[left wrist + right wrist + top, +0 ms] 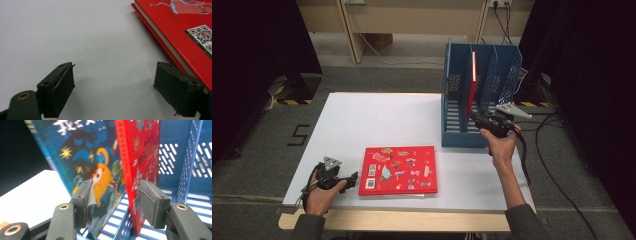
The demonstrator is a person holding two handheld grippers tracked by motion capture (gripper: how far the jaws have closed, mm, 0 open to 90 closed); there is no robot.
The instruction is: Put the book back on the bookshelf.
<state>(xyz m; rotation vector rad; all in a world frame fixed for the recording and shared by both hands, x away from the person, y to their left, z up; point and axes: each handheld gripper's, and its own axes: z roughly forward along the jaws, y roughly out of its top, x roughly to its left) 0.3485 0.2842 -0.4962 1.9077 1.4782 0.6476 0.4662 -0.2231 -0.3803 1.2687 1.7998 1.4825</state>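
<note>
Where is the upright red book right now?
The upright red book stands in the blue file rack at the table's far right, just ahead of the right gripper.

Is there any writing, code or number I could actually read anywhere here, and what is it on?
"5": black mark on the grey floor left of the table.
QR code, no readable words: cover of the flat red book.
White characters: blue picture book in the blue file rack, cut off and blurred.
Small characters: upright red book, too blurred to read.
</note>
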